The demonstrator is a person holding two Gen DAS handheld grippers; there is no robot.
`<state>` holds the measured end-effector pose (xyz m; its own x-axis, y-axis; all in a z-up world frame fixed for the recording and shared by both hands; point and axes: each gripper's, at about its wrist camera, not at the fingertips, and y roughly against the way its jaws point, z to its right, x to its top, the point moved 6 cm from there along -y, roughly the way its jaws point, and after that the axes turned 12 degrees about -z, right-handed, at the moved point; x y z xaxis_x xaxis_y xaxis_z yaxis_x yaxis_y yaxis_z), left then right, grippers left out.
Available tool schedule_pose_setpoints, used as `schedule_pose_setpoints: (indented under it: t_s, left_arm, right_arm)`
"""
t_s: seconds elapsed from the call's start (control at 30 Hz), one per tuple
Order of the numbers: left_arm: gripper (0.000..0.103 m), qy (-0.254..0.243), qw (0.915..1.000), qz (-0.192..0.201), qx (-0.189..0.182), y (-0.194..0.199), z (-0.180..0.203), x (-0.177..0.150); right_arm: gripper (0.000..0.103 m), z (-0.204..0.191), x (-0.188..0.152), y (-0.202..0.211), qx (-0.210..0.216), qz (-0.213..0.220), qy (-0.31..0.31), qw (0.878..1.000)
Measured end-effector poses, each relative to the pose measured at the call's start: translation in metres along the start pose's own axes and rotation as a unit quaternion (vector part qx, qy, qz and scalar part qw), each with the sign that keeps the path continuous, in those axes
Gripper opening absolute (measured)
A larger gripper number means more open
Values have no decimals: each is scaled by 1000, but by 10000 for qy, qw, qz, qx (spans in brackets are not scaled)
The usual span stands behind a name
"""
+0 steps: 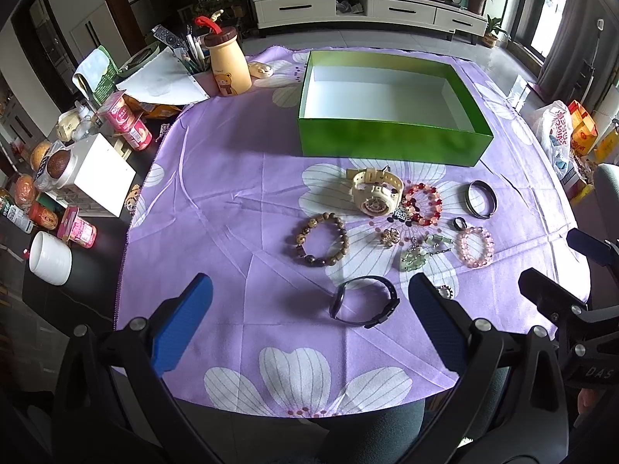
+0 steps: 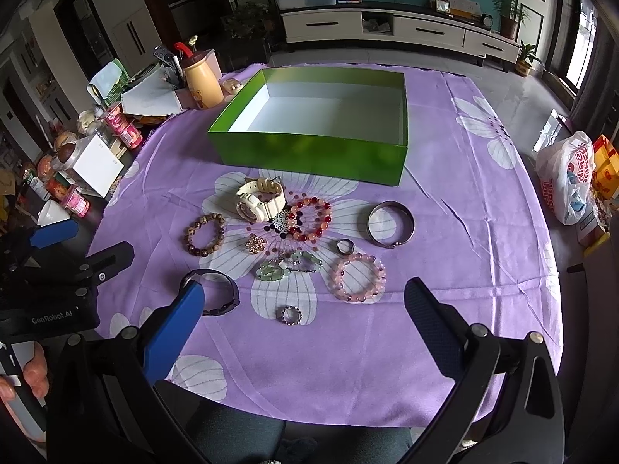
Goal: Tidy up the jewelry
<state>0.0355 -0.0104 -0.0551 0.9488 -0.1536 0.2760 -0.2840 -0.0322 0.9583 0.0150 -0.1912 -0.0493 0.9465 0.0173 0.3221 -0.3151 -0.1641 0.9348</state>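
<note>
An empty green box (image 1: 390, 139) (image 2: 309, 152) stands at the back of the purple cloth. In front of it lie a cream watch (image 1: 373, 191) (image 2: 259, 197), a red bead bracelet (image 1: 423, 203) (image 2: 309, 220), a brown bead bracelet (image 1: 323, 239) (image 2: 205, 234), a pink bead bracelet (image 1: 476, 247) (image 2: 359, 278), a dark bangle (image 1: 481, 199) (image 2: 390, 224), a black band (image 1: 365, 301) (image 2: 216, 290), green stones (image 2: 278, 268) and small rings (image 2: 290, 315). My left gripper (image 1: 309, 301) is open, near the black band. My right gripper (image 2: 303, 309) is open above the small ring.
Clutter fills the left side off the cloth: a white mug (image 1: 50, 257), a white box (image 1: 98, 174), pink cans (image 1: 127, 123), a yellow bottle (image 1: 228, 63) and papers. A plastic bag (image 2: 568, 178) sits at the right. A person's fingers (image 2: 35, 375) hold the left gripper's handle.
</note>
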Motion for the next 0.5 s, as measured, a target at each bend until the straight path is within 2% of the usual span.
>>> schedule_pose_setpoints:
  t_s: [0.5]
  left_arm:
    - [101,-94,9999,20,40,-1,6,1]
  right_arm:
    - [102,8,-1,4,-50,49,-86,9999]
